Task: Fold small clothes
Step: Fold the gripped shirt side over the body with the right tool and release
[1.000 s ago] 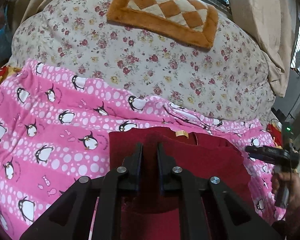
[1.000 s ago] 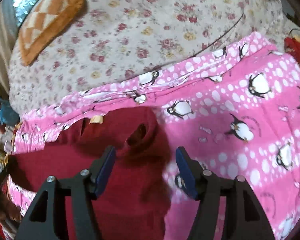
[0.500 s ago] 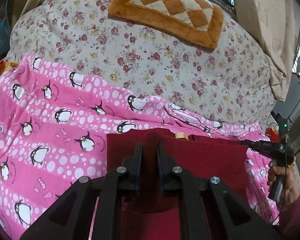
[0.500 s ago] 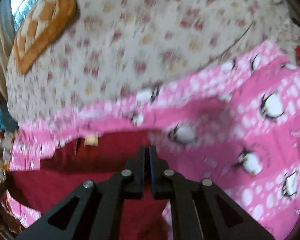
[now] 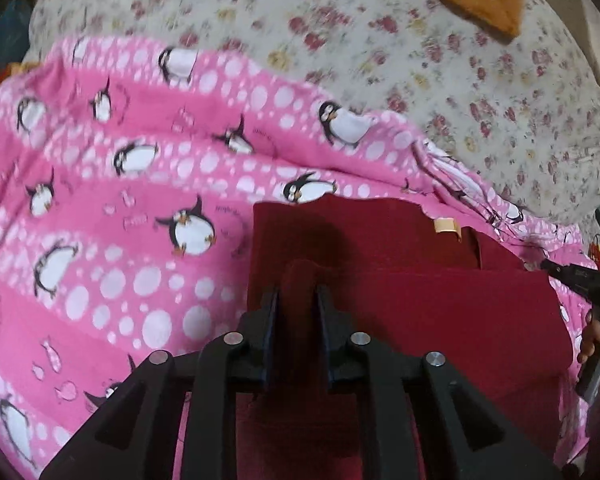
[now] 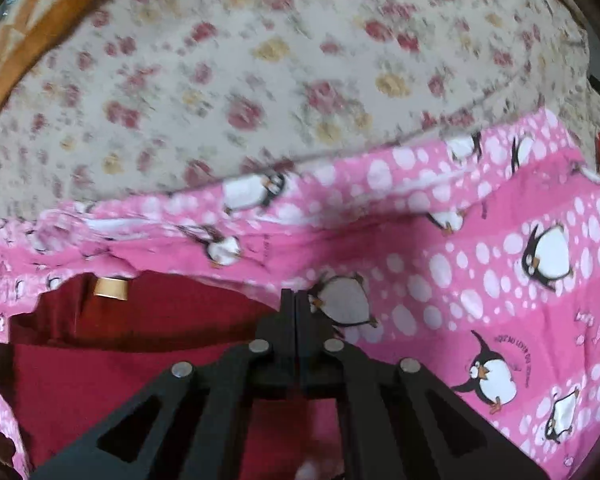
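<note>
Maroon garment (image 5: pixel 440 312): lies on the pink penguin blanket (image 5: pixel 140 208), its tan neck label (image 5: pixel 446 226) at the far edge, so the collar end points away from the person.
Left claw (image 5: pixel 298 300): clamped on a raised fold of the garment's near-left part, probably to carry that edge over.
Right claw (image 6: pixel 295 308): fingers pressed together at the garment's right edge; whether cloth is pinched, I cannot tell.
Floral quilt (image 6: pixel 300 60): beyond the blanket, clear of the garment.
</note>
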Tool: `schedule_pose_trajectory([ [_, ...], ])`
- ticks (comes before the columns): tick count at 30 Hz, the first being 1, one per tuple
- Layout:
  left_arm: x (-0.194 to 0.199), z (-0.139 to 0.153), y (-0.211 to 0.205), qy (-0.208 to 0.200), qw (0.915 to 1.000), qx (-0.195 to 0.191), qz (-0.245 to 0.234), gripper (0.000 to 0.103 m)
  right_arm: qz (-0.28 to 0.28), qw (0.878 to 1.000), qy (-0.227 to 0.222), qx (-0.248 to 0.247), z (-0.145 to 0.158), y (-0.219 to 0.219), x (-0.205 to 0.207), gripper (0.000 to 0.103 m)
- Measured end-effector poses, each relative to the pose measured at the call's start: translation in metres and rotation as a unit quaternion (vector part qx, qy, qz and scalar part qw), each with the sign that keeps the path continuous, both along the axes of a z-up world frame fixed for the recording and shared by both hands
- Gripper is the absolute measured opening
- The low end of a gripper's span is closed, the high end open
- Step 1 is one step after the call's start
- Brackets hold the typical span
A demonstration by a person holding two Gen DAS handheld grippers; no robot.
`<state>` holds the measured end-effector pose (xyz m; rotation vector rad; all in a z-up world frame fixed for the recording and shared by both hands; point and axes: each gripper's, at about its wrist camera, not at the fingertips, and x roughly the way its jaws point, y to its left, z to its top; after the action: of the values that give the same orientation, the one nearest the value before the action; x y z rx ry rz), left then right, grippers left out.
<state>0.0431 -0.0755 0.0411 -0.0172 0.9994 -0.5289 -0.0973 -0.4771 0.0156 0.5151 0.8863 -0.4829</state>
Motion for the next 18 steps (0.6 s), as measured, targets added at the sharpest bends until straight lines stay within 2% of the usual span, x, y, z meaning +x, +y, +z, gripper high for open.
schedule_pose_trajectory([
  [2,-0.002,0.003,0.001,-0.005,1.0000,-0.005,0.000,0.000,-0.012,0.999,-0.026,0.033,0.004,-0.003,-0.015,0.008],
  [3,-0.004,0.005,0.001,-0.009,0.9999,-0.006,0.000,0.000,-0.012,0.998,-0.034,0.042,0.007,-0.002,-0.023,0.022],
  [4,-0.005,0.006,0.000,-0.013,0.9999,-0.004,0.000,0.000,-0.009,0.998,-0.037,0.045,0.011,0.000,-0.030,0.041],
  [6,-0.008,0.007,-0.002,-0.019,0.9998,0.003,-0.001,0.000,0.005,0.998,-0.035,0.045,0.015,0.010,-0.039,0.060],
  [7,-0.009,0.007,-0.002,-0.023,0.9997,0.007,-0.002,0.000,0.014,0.998,-0.030,0.045,0.014,0.014,-0.041,0.062],
  [9,-0.012,0.006,-0.003,-0.028,0.9995,0.014,-0.003,0.000,0.025,0.998,-0.013,0.048,0.009,0.021,-0.041,0.062],
  [12,-0.013,0.006,-0.004,-0.031,0.9994,0.016,-0.003,0.000,0.040,0.996,-0.014,0.083,-0.009,0.026,-0.037,0.061],
  [13,-0.013,0.006,-0.004,-0.031,0.9994,0.016,-0.003,0.000,0.046,0.995,-0.013,0.083,-0.012,0.029,-0.034,0.055],
  [15,-0.014,0.007,-0.005,-0.031,0.9994,0.018,-0.004,0.001,0.055,0.997,-0.012,0.058,-0.009,0.033,-0.035,0.016],
  [18,-0.016,0.006,-0.006,-0.028,0.9994,0.016,-0.008,0.008,0.048,0.998,-0.030,0.018,0.006,0.031,-0.047,0.011],
])
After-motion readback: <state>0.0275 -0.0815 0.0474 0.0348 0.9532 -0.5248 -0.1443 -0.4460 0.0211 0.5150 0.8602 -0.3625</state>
